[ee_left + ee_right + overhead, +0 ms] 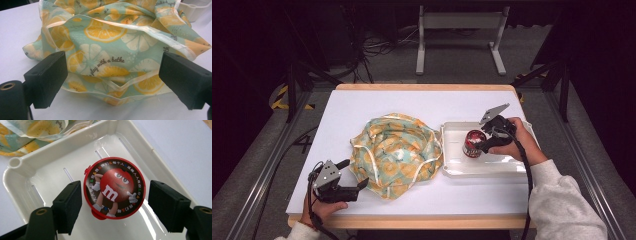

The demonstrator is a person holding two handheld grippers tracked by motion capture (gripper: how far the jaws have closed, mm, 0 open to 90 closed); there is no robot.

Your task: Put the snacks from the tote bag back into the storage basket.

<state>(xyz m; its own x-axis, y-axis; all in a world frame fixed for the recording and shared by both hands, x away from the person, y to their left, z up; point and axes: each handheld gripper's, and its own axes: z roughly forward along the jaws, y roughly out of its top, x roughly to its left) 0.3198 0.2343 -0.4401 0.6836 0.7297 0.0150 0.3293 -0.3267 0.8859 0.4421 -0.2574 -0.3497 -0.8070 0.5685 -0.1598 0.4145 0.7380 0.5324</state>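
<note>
The round red candy tub with a cartoon lid (pixel 114 188) stands upright inside the shallow white plastic tray (pixel 492 167), toward the tray's left end, on the right half of the white table (pixel 337 120). The right gripper (pixel 115 200) comes at it from above and from the right side: in the right gripper view the lid faces the camera almost squarely, so the tub's long axis runs close to the line of the jaws. The jaws stand open, one on either side of the lid; the left one sits just beside the rim, the right one a little apart, and neither looks pressed against it. My reading is that the coming move is a plain close around the tub, with hardly any sideways correction needed, only a slight shift so the gap is even on both sides.

The crumpled mint-green cloth bag printed with orange and lemon slices (pixel 394 152) lies in the middle of the table, its right edge touching the tray's left wall. The left gripper (pixel 112 82) rests low at the near left corner, open, jaws pointed at the bag's near hem, close to the cloth but gripping nothing. The right hand is plainly the nearer one to the tub
</note>
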